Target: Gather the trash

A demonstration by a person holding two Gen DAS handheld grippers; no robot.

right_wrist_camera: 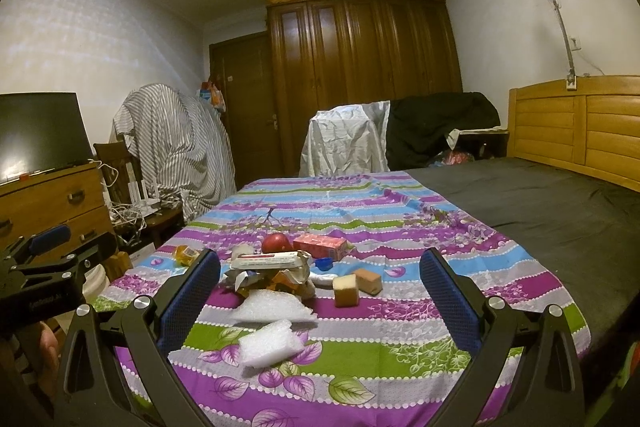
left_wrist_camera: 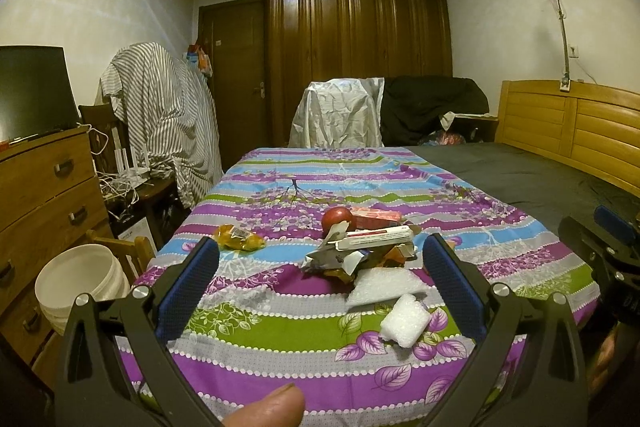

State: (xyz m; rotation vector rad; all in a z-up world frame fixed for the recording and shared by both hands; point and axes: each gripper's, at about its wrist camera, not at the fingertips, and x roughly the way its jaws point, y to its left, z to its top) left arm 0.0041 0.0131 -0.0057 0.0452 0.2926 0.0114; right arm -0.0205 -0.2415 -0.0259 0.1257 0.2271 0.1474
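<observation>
Foam pieces lie before the wrappers (apple behind).

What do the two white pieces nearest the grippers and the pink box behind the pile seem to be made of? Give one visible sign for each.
White pieces: probably soft packing foam, matte, with a pebbled, bubbly surface and ragged edges. Pink box: likely printed cardboard, slightly glossy, with crisp folded edges and flat faces.
</observation>
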